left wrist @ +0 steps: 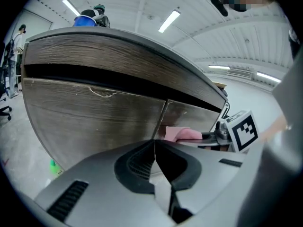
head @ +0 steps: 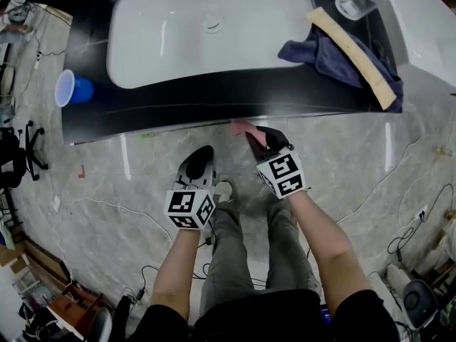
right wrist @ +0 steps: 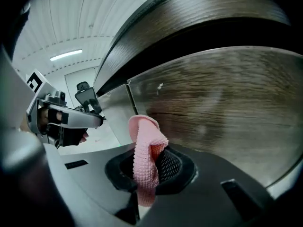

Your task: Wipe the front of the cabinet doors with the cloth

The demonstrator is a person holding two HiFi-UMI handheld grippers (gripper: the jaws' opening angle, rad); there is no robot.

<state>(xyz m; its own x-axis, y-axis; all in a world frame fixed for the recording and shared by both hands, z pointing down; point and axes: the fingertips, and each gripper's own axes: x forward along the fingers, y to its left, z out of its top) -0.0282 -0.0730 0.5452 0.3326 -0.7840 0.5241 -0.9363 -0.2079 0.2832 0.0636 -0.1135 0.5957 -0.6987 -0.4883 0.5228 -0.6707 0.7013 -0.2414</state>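
Tightly clamped on pink cloth [right wrist: 144, 160] near cabinet door [right wrist: 227, 117], right gripper [right wrist: 147, 174]; at its nine o'clock, left gripper [left wrist: 155, 161], jaws together.

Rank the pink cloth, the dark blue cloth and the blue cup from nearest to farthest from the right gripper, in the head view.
1. The pink cloth: clamped in the right gripper, below the counter edge.
2. The dark blue cloth: on the counter, right of the sink.
3. The blue cup: at the counter's far left end.
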